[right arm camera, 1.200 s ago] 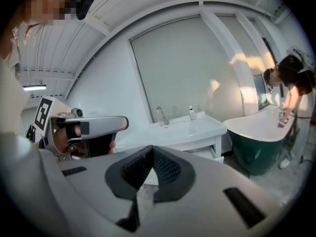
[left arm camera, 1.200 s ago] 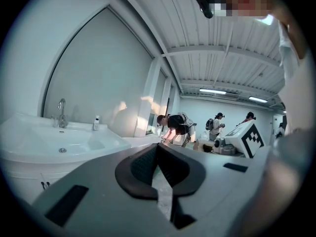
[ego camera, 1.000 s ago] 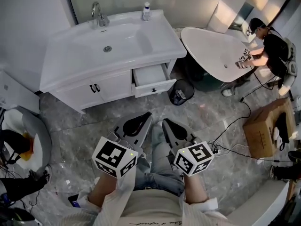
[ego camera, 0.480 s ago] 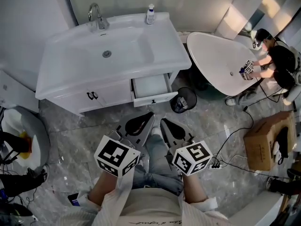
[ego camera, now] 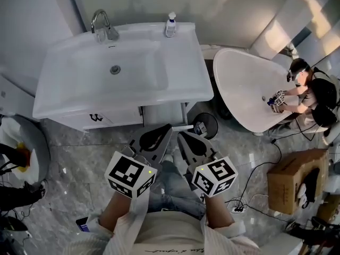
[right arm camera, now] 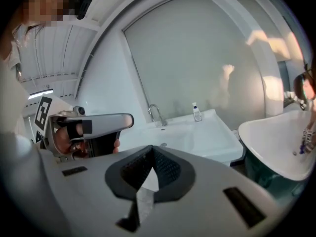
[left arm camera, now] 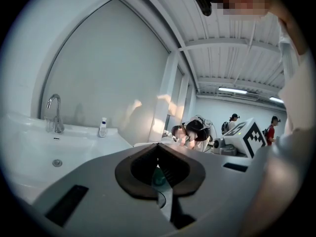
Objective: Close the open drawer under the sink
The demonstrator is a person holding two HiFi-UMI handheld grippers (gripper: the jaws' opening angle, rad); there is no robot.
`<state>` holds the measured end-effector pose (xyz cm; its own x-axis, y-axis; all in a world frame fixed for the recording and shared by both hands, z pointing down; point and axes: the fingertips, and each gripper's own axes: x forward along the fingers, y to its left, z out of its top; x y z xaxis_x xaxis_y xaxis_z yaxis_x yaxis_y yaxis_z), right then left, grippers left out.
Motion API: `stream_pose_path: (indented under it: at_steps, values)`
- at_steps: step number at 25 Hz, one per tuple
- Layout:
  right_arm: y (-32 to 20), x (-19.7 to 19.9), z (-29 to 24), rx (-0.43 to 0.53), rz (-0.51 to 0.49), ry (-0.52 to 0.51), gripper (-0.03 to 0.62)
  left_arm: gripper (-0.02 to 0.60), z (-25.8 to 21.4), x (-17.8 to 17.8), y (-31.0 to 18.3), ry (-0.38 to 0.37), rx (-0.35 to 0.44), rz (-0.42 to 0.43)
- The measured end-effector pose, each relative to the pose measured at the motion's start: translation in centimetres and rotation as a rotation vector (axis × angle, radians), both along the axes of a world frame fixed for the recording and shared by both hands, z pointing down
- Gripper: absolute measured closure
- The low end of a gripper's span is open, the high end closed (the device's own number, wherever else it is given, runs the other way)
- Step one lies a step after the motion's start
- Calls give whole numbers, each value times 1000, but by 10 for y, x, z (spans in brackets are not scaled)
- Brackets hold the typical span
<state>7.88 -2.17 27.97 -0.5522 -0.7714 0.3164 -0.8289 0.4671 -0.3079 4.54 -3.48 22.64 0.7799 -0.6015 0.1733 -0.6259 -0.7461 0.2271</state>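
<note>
The white sink cabinet (ego camera: 122,68) fills the upper middle of the head view. Its drawer (ego camera: 164,116) stands open at the lower right of the cabinet front, mostly hidden beneath the overhanging countertop. Only the drawer's inside and a thin strip of its front show. My left gripper (ego camera: 162,132) and right gripper (ego camera: 183,138) are side by side just in front of the drawer, apart from it. Both are shut with nothing held. The left gripper view shows the left gripper's jaws (left arm camera: 158,147) meeting above the basin. The right gripper view shows the right gripper's tips (right arm camera: 150,149) closed too.
A faucet (ego camera: 101,25) and a soap bottle (ego camera: 170,24) stand on the counter. A black waste bin (ego camera: 204,125) sits right of the drawer. A white bathtub (ego camera: 249,89) with a person (ego camera: 311,94) at it lies to the right. A cardboard box (ego camera: 292,182) and cables lie on the floor.
The head view has closed in on the cabinet, so the countertop now covers most of the drawer. Both grippers stay shut and sit nearer the drawer front.
</note>
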Motion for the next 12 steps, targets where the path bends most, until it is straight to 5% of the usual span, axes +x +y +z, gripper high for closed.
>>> stream_pose_path:
  at_steps: [12]
  values:
    - [-60, 12, 5, -10, -145, 2, 585, 566, 7, 12, -55, -5, -13, -143]
